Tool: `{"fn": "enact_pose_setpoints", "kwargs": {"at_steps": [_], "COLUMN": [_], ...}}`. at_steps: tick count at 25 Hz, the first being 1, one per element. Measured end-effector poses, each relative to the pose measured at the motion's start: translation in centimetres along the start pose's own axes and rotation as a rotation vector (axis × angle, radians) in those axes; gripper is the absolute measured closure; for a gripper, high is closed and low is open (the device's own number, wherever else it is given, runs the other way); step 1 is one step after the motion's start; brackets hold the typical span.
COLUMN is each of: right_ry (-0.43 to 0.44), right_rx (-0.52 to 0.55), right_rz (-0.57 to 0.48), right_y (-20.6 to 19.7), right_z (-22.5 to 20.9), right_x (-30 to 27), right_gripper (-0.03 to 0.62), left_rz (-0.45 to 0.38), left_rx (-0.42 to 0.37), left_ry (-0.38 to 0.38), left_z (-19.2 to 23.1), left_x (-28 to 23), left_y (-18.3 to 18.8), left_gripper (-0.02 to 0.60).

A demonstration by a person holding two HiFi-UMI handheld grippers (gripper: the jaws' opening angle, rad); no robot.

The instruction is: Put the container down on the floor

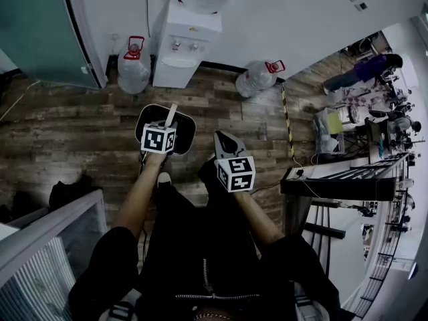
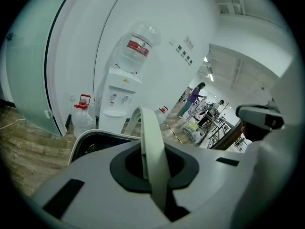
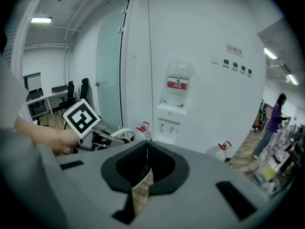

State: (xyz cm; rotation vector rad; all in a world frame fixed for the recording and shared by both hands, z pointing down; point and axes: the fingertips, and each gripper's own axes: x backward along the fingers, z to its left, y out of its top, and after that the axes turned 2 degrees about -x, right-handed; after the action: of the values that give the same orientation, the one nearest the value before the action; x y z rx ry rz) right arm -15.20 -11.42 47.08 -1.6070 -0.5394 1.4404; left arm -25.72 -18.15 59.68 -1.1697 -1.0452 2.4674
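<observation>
Left gripper (image 2: 152, 162) pinches the white arched handle (image 2: 148, 128) of the black, pale-rimmed container (image 2: 84, 139). Right gripper (image 3: 145, 168) is closed and empty. The water bottle (image 3: 177, 82) has an illegible red label.

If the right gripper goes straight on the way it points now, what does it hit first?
Probably the wooden floor in front of the water dispenser: the right gripper, fingers shut and empty, points forward and down. Nothing nearer shows in its line; the container is off to its left.

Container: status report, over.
Left claw shut on white handle. Right claw shut, empty. Container over wood floor, contact unclear. Water jugs stand apart.
</observation>
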Motion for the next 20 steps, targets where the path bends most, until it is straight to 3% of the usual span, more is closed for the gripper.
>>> {"fn": "enact_pose_setpoints", "kwargs": {"at_steps": [10,20], "right_ry": [0.022,0.076], "right_rx": [-0.029,-0.083], "right_rz": [-0.033,-0.05], "right_y": [0.6,0.9], "right_z": [-1.4,-5.8], "right_x": [-2.0,-5.8], "right_gripper": [0.58,0.58], "left_rz": [0.006,0.034], "left_rx": [-0.017,-0.017], "left_ry": [0.028,0.071], "left_z": [0.0,-0.7], "left_x": [-0.9,-4.3], "left_y": [1.1,3.6], "left_gripper": [0.56,0.56]}}
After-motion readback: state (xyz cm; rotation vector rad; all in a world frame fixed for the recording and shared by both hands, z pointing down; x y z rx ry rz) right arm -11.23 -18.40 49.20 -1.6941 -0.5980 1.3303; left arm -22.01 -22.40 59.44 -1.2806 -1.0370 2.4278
